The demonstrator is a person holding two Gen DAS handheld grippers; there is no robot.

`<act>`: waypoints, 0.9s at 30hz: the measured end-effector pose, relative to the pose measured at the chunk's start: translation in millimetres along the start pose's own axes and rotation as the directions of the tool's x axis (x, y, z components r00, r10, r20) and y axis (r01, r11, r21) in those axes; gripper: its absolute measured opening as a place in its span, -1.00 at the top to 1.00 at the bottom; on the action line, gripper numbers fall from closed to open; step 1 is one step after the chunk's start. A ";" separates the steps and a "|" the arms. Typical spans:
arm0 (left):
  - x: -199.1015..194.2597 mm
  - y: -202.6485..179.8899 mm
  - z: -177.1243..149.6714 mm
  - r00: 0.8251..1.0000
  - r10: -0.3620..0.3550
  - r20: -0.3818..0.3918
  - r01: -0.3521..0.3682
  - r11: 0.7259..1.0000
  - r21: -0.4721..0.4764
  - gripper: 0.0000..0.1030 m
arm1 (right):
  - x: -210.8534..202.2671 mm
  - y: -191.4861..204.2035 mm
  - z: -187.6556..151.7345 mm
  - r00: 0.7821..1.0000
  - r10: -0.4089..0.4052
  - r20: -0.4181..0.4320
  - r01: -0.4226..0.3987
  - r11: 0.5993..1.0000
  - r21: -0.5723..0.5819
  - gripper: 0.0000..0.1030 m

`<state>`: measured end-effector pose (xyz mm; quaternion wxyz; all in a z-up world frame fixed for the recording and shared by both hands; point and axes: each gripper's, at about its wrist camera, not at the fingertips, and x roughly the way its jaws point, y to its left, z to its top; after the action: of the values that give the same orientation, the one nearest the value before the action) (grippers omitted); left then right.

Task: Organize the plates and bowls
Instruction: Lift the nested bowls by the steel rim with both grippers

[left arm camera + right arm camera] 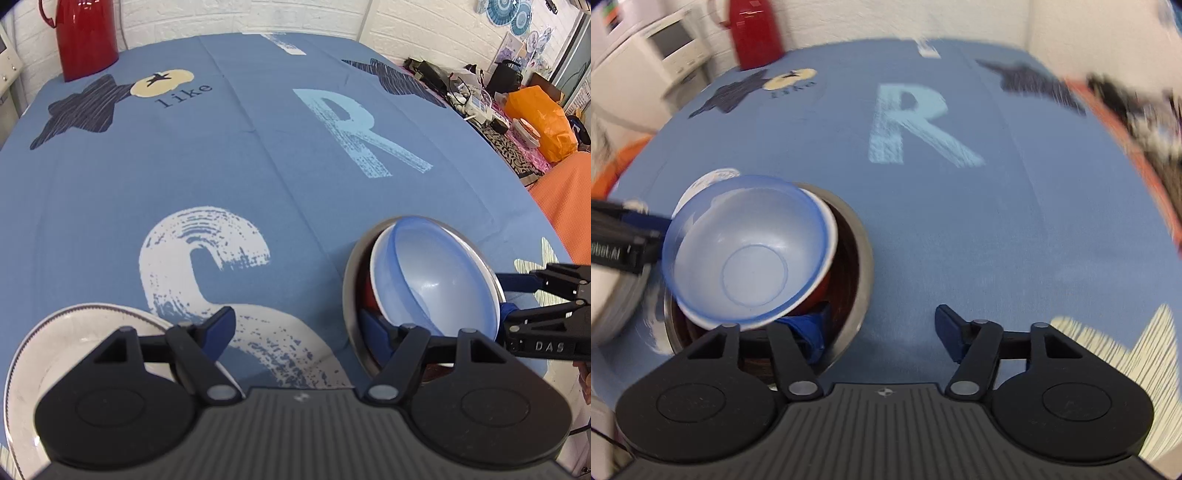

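The blue-clothed tabletop (240, 155) is bare in its middle. Near its front edge, bowls nest for compactness: a steel bowl (862, 254) holds a red-and-white bowl (827, 284), with a tilted blue bowl (753, 266) innermost. A white plate (48, 339) sits front-left. Both the left gripper (299, 332) and the right gripper (882, 332) are spread apart, each with one finger inside the steel bowl's rim.

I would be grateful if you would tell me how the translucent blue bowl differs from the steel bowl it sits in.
The blue bowl is translucent plastic; the steel bowl is opaque, shiny metal. The blue bowl is smaller and nests inside, over a white-rimmed red bowl, while the steel bowl is the outermost. The blue bowl sits tilted; the steel bowl rests flat on the tablecloth. Both are round, open side up and in one stack.
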<state>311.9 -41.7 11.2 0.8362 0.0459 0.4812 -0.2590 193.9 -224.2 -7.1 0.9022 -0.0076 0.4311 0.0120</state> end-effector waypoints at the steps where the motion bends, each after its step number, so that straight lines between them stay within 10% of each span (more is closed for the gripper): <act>1: 0.0 0.0 0.1 1.000 -0.001 -0.001 0.001 1.000 0.001 -0.41 | -1.4 5.7 -0.5 1.000 -0.007 0.015 0.008 0.999 -0.049 0.35; 5: 0.3 1.9 0.0 0.999 -0.029 -0.014 0.029 0.999 0.014 -0.27 | -2.8 1.7 0.2 0.998 0.049 0.025 -0.048 0.999 -0.018 0.72; 10: -0.7 1.4 1.2 0.988 -0.152 -0.036 0.151 0.988 -0.027 0.74 | -1.3 -7.2 -1.3 0.990 0.138 0.024 -0.140 0.985 0.105 0.96; 13: -2.4 -7.9 -0.7 0.989 -0.144 -0.019 0.144 0.989 -0.019 1.00 | 0.1 -5.7 -4.6 0.983 0.184 0.006 -0.183 0.971 0.156 0.92; 27: -1.7 -0.1 -11.3 0.983 -0.182 0.019 0.183 0.979 -0.085 0.98 | 1.9 -3.0 -12.4 0.977 0.209 0.039 -0.213 0.965 0.154 0.91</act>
<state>302.3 -37.4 6.6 0.8128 -0.0361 0.4894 -0.3138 185.6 -227.5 -16.4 0.8983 0.1097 0.4190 0.0740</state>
